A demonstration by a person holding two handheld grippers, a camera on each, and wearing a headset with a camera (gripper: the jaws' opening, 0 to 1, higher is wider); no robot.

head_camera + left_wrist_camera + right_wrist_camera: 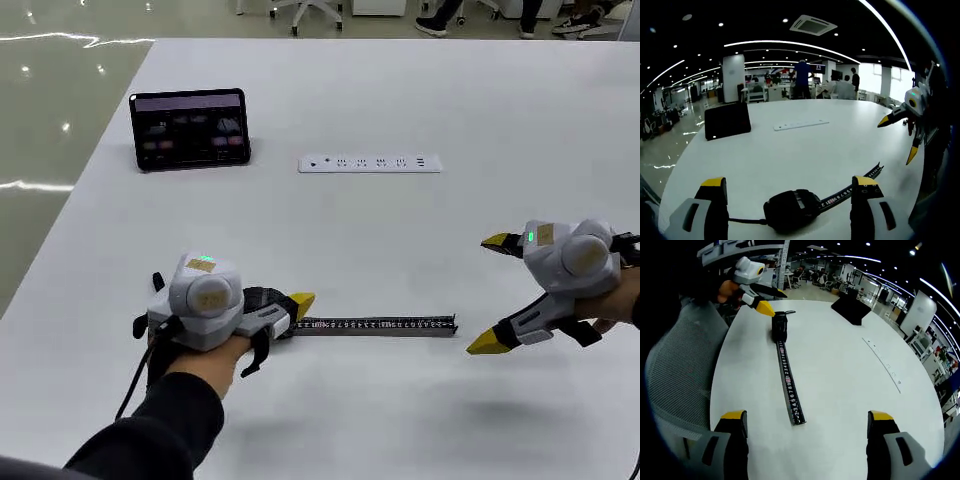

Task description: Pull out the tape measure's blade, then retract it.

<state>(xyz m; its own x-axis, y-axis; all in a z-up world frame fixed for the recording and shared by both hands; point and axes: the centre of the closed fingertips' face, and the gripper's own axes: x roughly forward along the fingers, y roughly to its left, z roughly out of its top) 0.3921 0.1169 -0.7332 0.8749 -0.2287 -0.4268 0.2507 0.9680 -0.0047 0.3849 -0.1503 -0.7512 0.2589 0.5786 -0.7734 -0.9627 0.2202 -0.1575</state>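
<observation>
- The tape measure (pixel 262 303) lies on the white table (pixel 400 430), at its front left. Its black case is flat and its blade (pixel 375 325) is drawn out along the surface toward the right.
- Left gripper (pixel 790 181): jaws spread, with the case between them and clear of both jaws.
- Right gripper (pixel 492 292): jaws wide apart, holding nothing, just past the blade's free end and clear of it.
- Farther back are a tablet (pixel 190 128) and a power strip (pixel 370 163).

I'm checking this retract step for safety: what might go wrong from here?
The blade lies extended on the table, its tip free of the open right tool; released, it may whip back. The case sits unclamped between the jaws of the open left tool, so it might skid or twist during retraction.
</observation>
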